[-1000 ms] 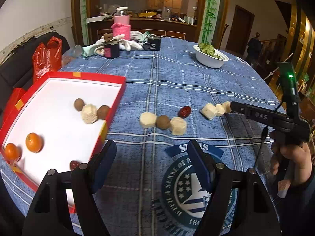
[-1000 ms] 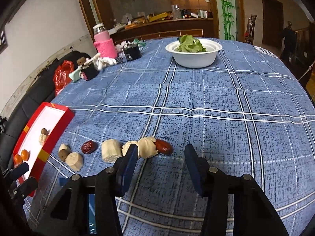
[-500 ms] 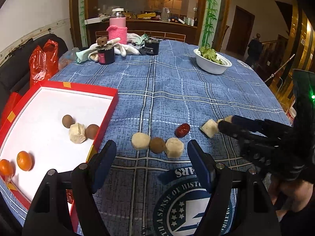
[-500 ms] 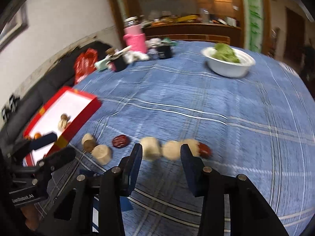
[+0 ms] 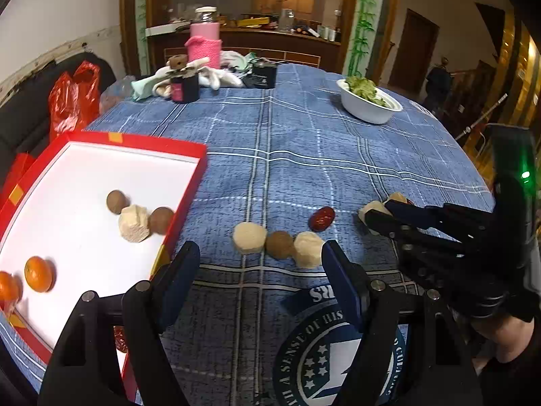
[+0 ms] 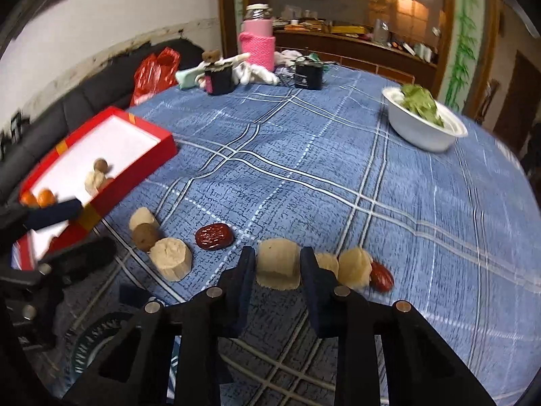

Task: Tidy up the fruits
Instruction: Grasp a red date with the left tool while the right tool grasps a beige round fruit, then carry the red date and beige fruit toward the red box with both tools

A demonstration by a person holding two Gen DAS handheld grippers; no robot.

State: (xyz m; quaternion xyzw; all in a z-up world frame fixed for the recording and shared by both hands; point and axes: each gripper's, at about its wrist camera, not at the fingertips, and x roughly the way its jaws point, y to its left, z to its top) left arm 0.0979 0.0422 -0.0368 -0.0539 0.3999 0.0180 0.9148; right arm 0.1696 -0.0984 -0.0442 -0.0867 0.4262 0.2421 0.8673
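Note:
On the blue checked cloth lies a row of fruit. My right gripper point(image 6: 278, 265) is low over the row; its jaws are closing, and the pads meet the two sides of a pale fruit chunk point(image 6: 278, 267). Right of it lie two more pale chunks point(image 6: 351, 267) and a red date point(image 6: 382, 276). In the left wrist view the left gripper point(image 5: 259, 257) hangs open above a pale chunk point(image 5: 248, 237), a brown round fruit point(image 5: 279, 244) and another pale chunk point(image 5: 307, 248). A second date point(image 5: 321, 218) lies behind them. The red tray point(image 5: 189, 196) holds oranges point(image 5: 39, 274), brown fruits and a chunk.
A white bowl of greens point(image 5: 368, 105) stands at the far right of the table. A pink-sleeved bottle point(image 5: 203, 44), a dark jar point(image 5: 184, 86), cloths and a black box point(image 5: 263, 76) crowd the far edge. Red bags point(image 5: 72, 98) sit on a dark sofa at the left.
My right gripper slid left along the row, rolled a little, and narrowed around the pale chunk. The left gripper edged forward toward the fruit near the tray, still open.

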